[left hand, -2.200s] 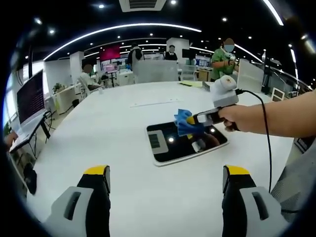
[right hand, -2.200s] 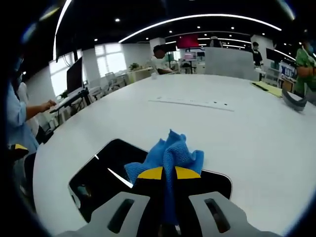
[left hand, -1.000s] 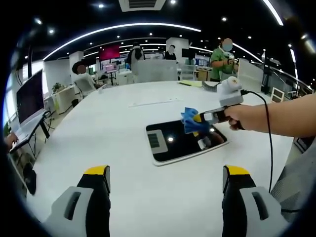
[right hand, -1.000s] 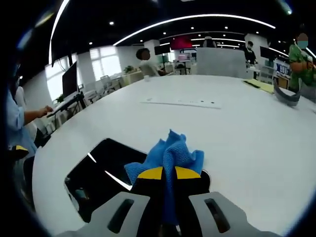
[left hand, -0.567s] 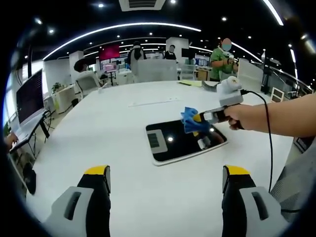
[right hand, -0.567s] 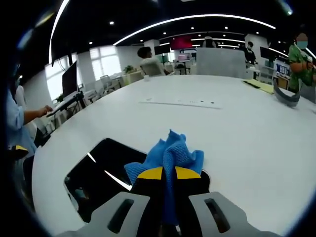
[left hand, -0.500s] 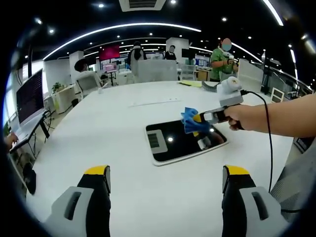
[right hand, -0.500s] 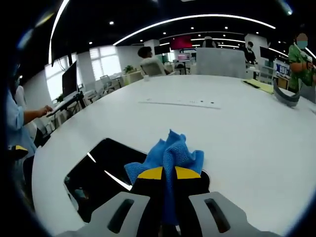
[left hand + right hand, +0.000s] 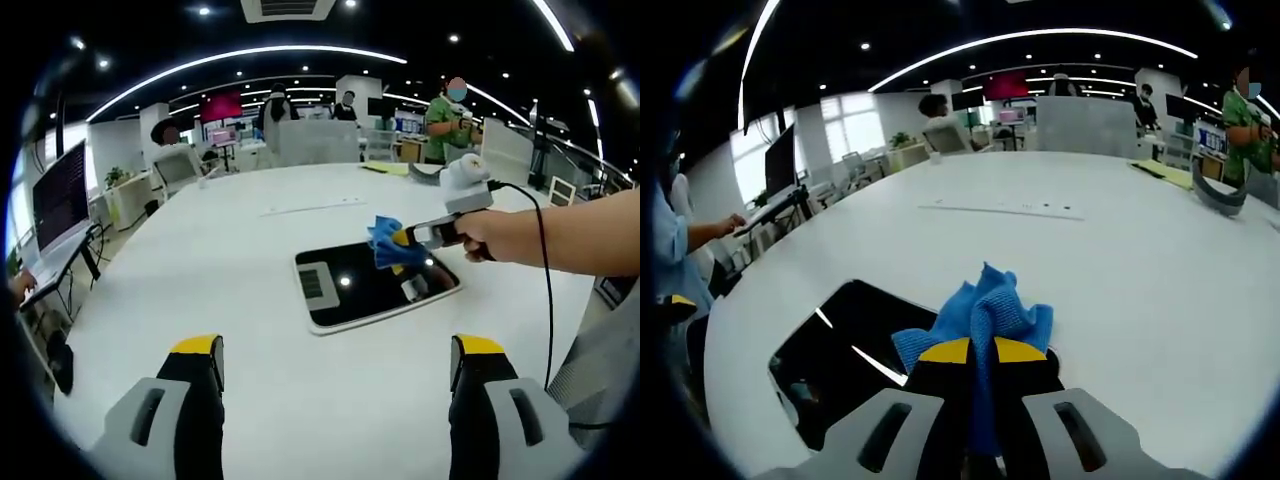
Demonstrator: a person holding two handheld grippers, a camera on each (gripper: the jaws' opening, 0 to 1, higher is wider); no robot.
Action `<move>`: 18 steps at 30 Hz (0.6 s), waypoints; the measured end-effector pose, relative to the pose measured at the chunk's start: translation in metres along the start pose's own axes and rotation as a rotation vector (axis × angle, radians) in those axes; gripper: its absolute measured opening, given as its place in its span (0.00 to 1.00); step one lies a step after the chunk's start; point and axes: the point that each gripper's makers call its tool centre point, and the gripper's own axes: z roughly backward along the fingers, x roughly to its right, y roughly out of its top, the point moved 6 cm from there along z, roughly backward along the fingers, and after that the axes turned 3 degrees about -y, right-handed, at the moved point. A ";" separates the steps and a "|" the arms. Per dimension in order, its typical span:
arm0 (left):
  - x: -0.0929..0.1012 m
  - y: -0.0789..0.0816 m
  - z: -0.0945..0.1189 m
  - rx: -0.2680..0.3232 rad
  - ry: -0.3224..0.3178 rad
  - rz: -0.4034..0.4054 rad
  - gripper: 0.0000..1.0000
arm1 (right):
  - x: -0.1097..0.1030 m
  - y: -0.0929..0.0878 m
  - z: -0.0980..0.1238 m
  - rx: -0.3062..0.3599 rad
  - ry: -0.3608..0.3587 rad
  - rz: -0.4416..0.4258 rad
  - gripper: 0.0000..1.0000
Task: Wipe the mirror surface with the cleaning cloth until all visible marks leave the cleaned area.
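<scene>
Two grippers | right gripper (image 9: 980, 352) clenched on blue cloth (image 9: 980, 305), hiding mirror's (image 9: 350, 290) far right corner | left gripper (image 9: 335, 350) released | mirror dark, reflective, marks indistinct

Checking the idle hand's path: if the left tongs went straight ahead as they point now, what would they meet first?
Probably bare white table, then the near edge of the mirror lying flat ahead. The left tongs stand open, holding nothing. Their height above the table is unclear, so they might pass over it.
</scene>
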 end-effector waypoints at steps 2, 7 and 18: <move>0.000 0.000 0.000 -0.001 0.001 -0.002 0.94 | 0.002 0.000 0.001 0.000 -0.002 -0.001 0.03; 0.000 0.000 0.000 -0.001 0.000 -0.002 0.94 | 0.008 -0.001 0.003 -0.001 -0.011 -0.005 0.03; 0.002 0.000 0.001 -0.005 -0.004 -0.006 0.94 | 0.018 -0.005 0.012 -0.006 -0.026 -0.008 0.03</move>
